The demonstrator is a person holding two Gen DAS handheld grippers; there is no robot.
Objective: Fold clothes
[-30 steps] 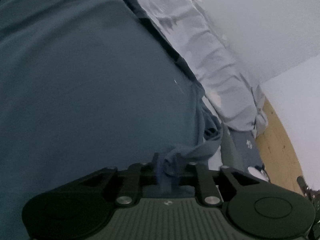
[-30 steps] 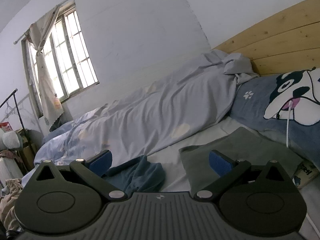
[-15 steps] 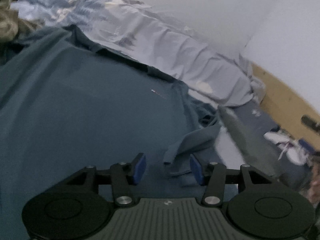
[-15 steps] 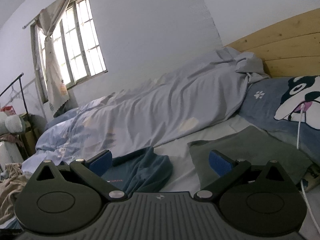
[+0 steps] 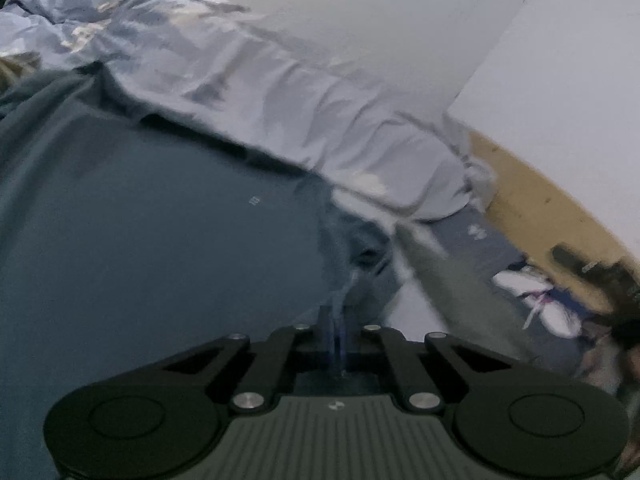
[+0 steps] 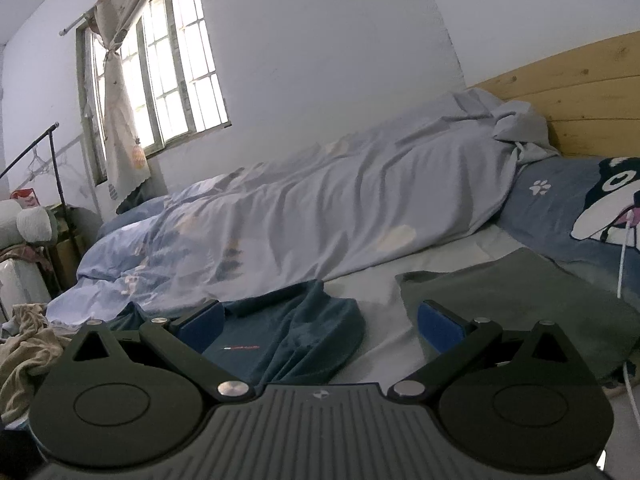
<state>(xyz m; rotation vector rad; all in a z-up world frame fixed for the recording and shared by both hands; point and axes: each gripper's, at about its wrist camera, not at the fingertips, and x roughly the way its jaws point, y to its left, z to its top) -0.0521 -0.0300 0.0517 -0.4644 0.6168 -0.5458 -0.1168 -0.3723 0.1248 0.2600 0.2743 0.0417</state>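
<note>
Shirt [image 5: 152, 240]: dark teal, spread over the near side of the bed, filling most of the left wrist view. One sleeve or corner bunches toward the headboard end [image 6: 296, 332], small red logo facing up. Likely laid flat on purpose so edges can be picked and folded over.

Left gripper [image 5: 336, 332]: jaws fully closed, a thin strip of the shirt's edge pinched between the pads, cloth rising straight out of the tips. Reads as a corner grab ready for a fold. Picture is blurred, so exact seam unclear.

Right gripper [image 6: 320, 320]: jaws wide, nothing between them, hovering over the bunched sleeve. Probably lining up for the second grab point.

Green cloth [image 6: 520, 292]: flat, already squared off, lying just beside the shirt toward the pillow. Looks like a finished fold parked out of the way.

Surface: bed, pale sheet [image 6: 380, 308] bare between the two garments. Soft, so cloth will drag rather than slide.

Duvet [image 6: 320, 220]: light blue-grey, heaped along the wall side, touching the shirt's far edge.

Room: white walls, wooden headboard [image 6: 580, 100], dog-print pillow [image 6: 560, 208] with a white cable over it, barred window [image 6: 172, 64] with tied curtain, clothes rail [image 6: 56, 160] at the far left, beige cloth [image 6: 28, 344] crumpled at the bed's foot.
</note>
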